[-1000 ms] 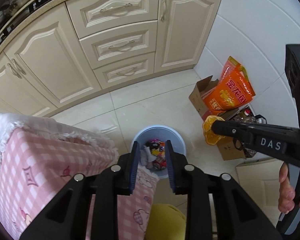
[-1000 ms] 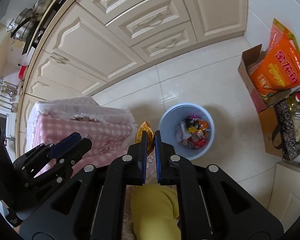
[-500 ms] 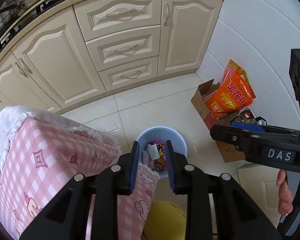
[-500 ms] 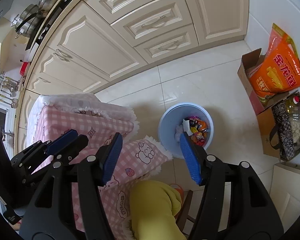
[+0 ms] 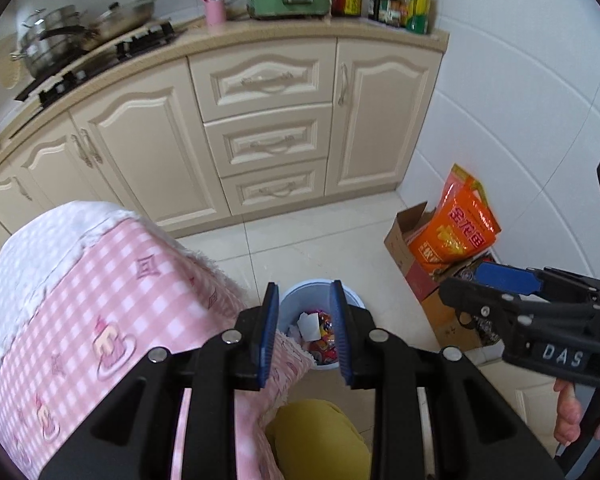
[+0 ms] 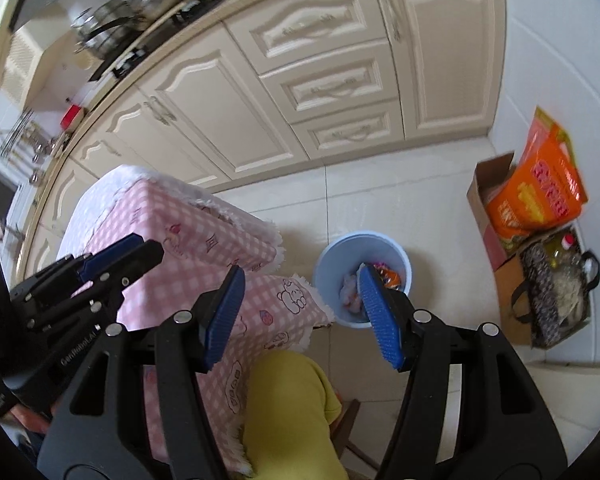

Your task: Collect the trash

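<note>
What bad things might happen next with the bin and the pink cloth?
The blue bin stands close against the hanging pink cloth, so a low sweep of the open right hand-held gripper might snag the fringe. The bin already holds wrappers; bumping it may spill them on the floor. The left hand-held gripper is also open and empty.

The white tiled floor carries a pale blue bin holding crumpled wrappers, standing just beside the corner of a table draped in a pink checked cloth. Near the white wall, well apart from the bin, sit an open cardboard box with an orange bag in it and a dark patterned bag beside it. Cream cabinets stand along the floor's far edge.
</note>
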The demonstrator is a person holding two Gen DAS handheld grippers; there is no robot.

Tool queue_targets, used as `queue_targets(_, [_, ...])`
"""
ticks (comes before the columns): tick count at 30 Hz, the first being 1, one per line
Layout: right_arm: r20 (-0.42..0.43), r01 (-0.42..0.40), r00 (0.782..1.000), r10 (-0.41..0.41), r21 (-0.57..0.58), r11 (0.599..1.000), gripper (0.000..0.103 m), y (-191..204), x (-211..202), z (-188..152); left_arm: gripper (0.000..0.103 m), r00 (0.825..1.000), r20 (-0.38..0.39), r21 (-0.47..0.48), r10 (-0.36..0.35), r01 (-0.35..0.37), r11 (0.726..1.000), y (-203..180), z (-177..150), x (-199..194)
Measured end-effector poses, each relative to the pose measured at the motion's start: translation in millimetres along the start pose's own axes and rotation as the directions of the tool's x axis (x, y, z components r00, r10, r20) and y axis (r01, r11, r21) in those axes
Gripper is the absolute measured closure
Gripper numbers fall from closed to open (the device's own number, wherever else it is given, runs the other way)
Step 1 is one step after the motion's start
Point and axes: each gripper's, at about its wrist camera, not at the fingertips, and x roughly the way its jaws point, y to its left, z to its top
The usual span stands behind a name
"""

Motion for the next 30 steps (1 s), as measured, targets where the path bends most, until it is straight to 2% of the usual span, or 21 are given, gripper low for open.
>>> queue_targets(8, [0.078, -0.027, 0.996, 0.033, -0.08, 0.996, 0.037, 21, -44, -36, 0.074, 0.993, 0.101, -0.066, 0.067, -0.061, 0.996, -6, -42, -57])
queue_targets(13, [0.116, -0.073, 0.989, 0.088, -0.127, 0.989, 0.03, 34, -68, -60, 0.07, 0.975, 0.177, -0.137, 0.134, -0.11, 0.984, -10, -72, -98])
queue_targets(15, [0.138, -0.081, 0.985, 0.103, -0.151, 0.985, 0.027, 39, -77, -69, 0.065, 0.966, 0.206, -0.158, 0.159, -0.128, 0.979, -11, -81, -113])
queue_targets(19, [0.19, -0.106, 0.971, 0.144, -0.197, 0.975, 0.022, 49, -100, -87, 0.058, 0.933, 0.281, -0.197, 0.223, -0.172, 0.965, -16, -105, -149])
queue_targets(24, [0.263, -0.114, 0.948, 0.177, -0.238, 0.964, 0.02, 61, -125, -99, 0.046, 0.891, 0.352, -0.246, 0.287, -0.207, 0.947, -21, -125, -183])
queue_targets(30, [0.377, -0.092, 0.904, 0.2, -0.285, 0.954, 0.019, 76, -156, -113, 0.045, 0.841, 0.422, -0.296, 0.338, -0.224, 0.928, -28, -144, -221])
